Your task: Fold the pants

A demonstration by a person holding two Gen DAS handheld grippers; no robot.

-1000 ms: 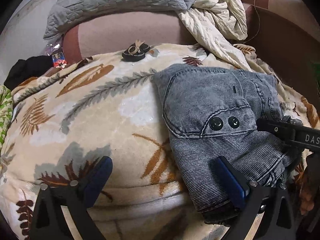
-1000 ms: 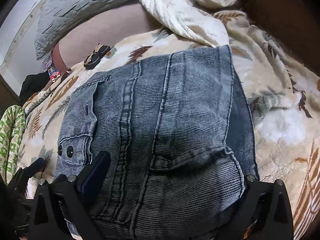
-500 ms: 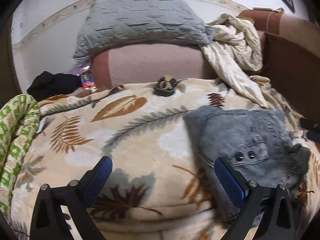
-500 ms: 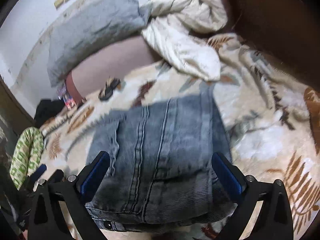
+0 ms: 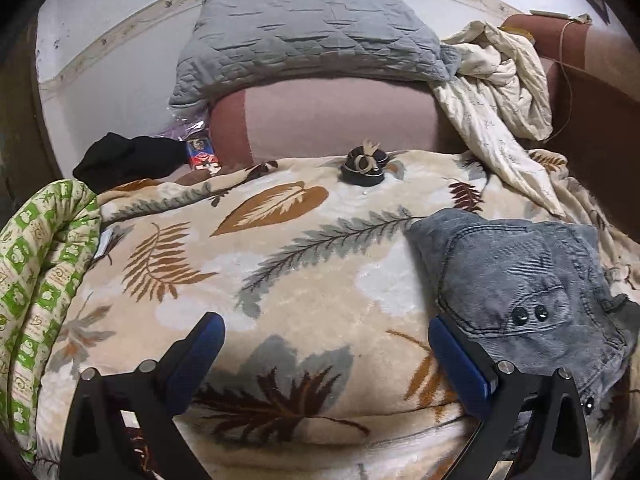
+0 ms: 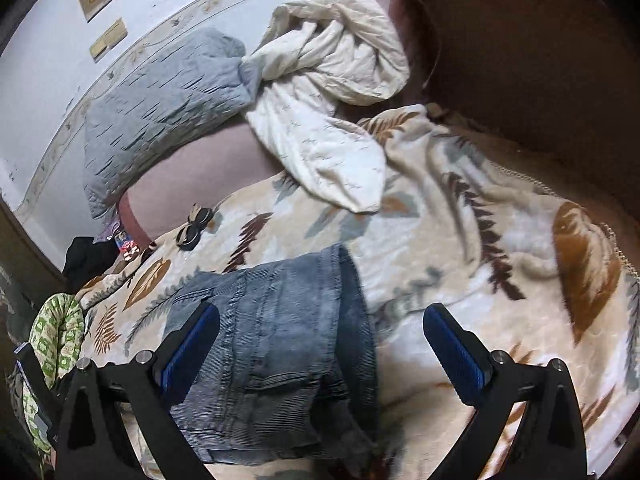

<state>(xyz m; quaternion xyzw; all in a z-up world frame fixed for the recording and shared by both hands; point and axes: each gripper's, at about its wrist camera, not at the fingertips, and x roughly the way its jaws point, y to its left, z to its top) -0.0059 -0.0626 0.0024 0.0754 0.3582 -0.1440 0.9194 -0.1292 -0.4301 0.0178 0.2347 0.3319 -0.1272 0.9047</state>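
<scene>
On the leaf-print blanket (image 5: 280,300), lower right of the left wrist view: the pants (image 5: 528,292), grey-blue denim, already folded into a compact bundle, two dark buttons facing up. Same bundle sits lower centre-left in the right wrist view (image 6: 276,360), long seams running up the frame.

Looks like the tail end of the job, folding pretty much done and both tools clear of the fabric. Next move, at a guess: either one more tidy-up press on the loose edge at the bundle's right side, or just pulling away and calling it finished. Nothing gripped, so no release needed first.

Left gripper (image 5: 326,354): jaws wide apart, empty, hanging above bare blanket with its right blue pad just beside the bundle's near-left edge. Aimed toward the grey pillow (image 5: 312,36) at the top of the frame, fairly level.

Right gripper (image 6: 322,344): also spread wide, nothing between the pads, hovering over the bundle's right edge, left finger over denim, right finger over blanket. View tilted, wall running diagonally across the upper left. Cream sheet (image 6: 328,112) bunched up top centre, well apart from the pants.
</scene>
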